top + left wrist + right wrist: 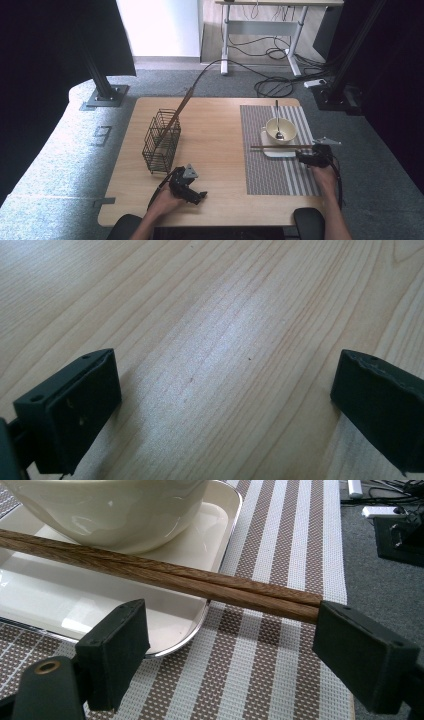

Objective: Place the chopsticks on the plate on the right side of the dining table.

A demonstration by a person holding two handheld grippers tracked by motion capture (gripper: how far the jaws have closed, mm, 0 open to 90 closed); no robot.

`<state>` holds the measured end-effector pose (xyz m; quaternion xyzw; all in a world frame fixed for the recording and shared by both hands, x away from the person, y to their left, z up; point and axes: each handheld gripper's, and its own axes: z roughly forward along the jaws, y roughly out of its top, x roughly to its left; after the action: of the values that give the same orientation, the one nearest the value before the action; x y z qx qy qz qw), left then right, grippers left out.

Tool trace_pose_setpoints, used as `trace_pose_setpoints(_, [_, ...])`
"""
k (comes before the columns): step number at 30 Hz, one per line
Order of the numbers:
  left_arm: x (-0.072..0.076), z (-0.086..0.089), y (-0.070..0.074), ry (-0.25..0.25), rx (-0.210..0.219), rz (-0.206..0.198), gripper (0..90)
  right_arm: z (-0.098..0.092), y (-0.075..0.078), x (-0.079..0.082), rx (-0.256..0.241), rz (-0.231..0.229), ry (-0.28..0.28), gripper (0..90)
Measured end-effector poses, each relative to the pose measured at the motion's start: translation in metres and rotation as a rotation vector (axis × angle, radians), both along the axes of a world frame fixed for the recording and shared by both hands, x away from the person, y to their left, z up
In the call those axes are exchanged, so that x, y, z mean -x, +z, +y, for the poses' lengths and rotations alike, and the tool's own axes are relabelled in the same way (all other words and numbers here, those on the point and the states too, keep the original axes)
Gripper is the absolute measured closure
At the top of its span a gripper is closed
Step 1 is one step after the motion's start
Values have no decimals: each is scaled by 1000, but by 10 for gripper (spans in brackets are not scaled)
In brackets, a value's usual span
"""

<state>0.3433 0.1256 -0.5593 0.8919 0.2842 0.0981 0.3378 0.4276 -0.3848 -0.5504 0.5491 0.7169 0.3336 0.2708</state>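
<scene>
Your right gripper [225,645], jaws wide and gripping nothing, brackets the ends of two chopsticks [150,575] lying across one tray [220,545] beside one bowl [280,129] holding one spoon [277,120], while your left gripper [225,405] gapes over bare table [210,315] near one wire basket [161,141].

The left gripper [220,405] hangs wide open over bare light wooden table [215,315].

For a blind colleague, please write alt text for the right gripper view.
The open right tool sits just before a pair of brown chopsticks lying across a white tray. A cream bowl stands on the tray, on a striped placemat.
</scene>
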Motion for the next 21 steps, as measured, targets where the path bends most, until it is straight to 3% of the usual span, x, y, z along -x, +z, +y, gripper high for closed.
trace_pose_setpoints(8, [0, 0, 0, 0, 0, 0, 0, -1, 1, 0, 22, -8, -23, 124])
trace_pose_setpoints(21, [0, 0, 0, 0, 1, 1, 0, -1, -2, -3, 1, 4, -17, 137])
